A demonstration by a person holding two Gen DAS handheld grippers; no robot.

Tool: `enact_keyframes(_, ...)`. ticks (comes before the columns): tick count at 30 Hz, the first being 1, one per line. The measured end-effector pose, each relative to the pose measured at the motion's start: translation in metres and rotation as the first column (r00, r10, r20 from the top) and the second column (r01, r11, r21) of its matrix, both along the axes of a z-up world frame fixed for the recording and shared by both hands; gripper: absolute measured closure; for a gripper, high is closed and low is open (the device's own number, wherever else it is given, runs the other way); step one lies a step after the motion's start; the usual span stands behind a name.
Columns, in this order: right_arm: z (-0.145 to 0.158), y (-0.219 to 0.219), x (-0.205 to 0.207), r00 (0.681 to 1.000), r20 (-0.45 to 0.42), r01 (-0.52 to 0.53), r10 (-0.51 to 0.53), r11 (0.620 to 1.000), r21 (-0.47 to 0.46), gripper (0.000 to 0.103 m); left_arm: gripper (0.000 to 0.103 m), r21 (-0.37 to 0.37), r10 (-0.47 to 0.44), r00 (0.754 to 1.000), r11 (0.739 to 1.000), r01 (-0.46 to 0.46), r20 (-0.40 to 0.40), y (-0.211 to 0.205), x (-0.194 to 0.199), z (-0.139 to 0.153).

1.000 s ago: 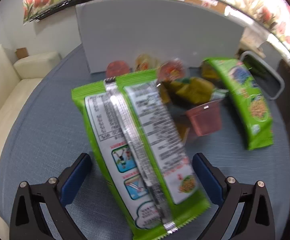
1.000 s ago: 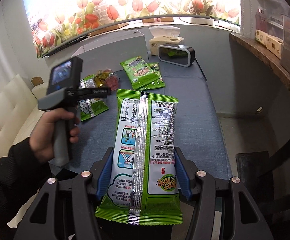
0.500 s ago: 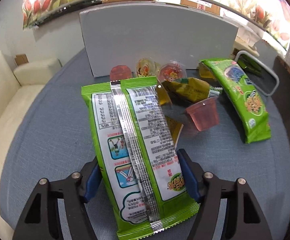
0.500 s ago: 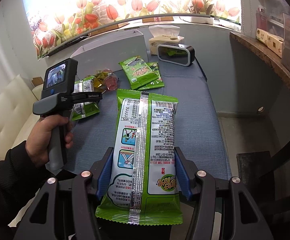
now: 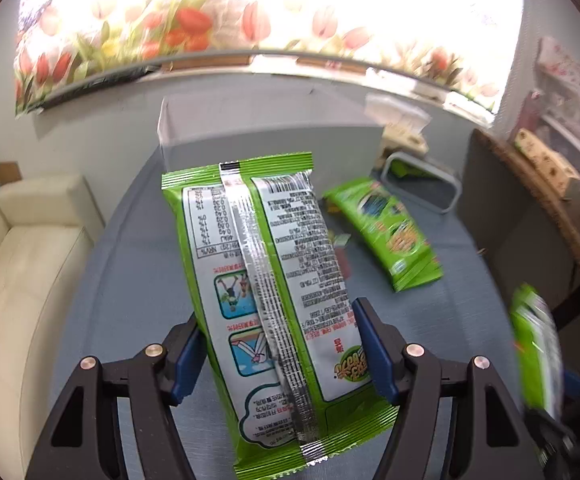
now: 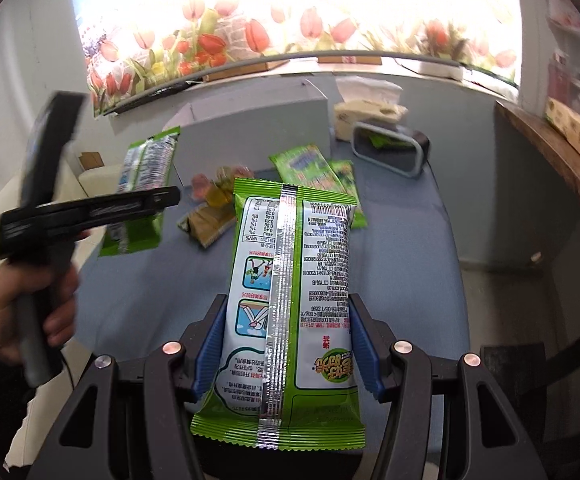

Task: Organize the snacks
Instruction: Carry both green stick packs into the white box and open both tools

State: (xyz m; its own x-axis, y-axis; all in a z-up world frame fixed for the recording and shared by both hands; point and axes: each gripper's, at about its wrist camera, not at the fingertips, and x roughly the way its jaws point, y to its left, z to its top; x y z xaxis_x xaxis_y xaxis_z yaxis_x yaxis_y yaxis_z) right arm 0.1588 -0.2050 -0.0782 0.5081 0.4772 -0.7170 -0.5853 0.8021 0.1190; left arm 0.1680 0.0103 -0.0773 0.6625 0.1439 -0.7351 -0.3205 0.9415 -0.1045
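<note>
Green crinkly film: 2 light snack packs, 1 clamped in each gripper.
Left gripper [image 5: 277, 356] and right gripper [image 6: 285, 346] pinch left pack [image 5: 273, 280] and right pack [image 6: 294, 280] across their near halves; slippery, crushable, so side edges suit.

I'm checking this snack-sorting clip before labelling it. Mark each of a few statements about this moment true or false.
1. Each gripper holds a green snack packet. True: the left gripper clamps one green packet, and the right gripper clamps another packet.
2. Both held packets show their printed back with the silver seam. True.
3. The table has no snacks left on it. False: jelly cups and flat green packets lie there.
4. The black basket lies upside down. False: it stands upright, with something green inside.
</note>
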Motion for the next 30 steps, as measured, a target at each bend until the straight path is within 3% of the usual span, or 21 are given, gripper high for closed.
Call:
enact_keyframes(7, 0.032, 0.047, 0.054, 0.998, 0.054, -0.026, 0.024, 0.999, 0.027, 0.041, 0.03, 0.006, -0.047, 0.997, 0.999, 0.047, 0.065, 0.028, 0.006, 0.051)
enact_keyframes(15, 0.065, 0.117, 0.138, 0.993, 0.099, -0.059, 0.058, 0.998, 0.01, 0.041, 0.03, 0.015, -0.056, 0.991, 0.998, 0.054, 0.119, 0.087, 0.069, 0.09)
enact_keyframes(21, 0.071, 0.172, 0.216, 0.997, 0.058, -0.056, 0.056, 0.998, 0.001, 0.041, 0.03, -0.054, -0.055, 0.995, 0.997, 0.06, 0.081, 0.135, 0.146, 0.089)
enact_keyframes(23, 0.071, 0.187, 0.238, 0.997, 0.051, -0.059, 0.059, 0.998, -0.006, 0.041, 0.03, -0.042, -0.053, 0.998, 0.998, 0.055, 0.041, 0.148, 0.173, 0.086)
enact_keyframes(30, 0.056, 0.228, 0.297, 0.997, -0.04, -0.065, 0.065, 0.998, -0.006, 0.041, 0.029, -0.044, -0.043, 0.999, 0.998, 0.041, -0.03, 0.181, 0.217, 0.073)
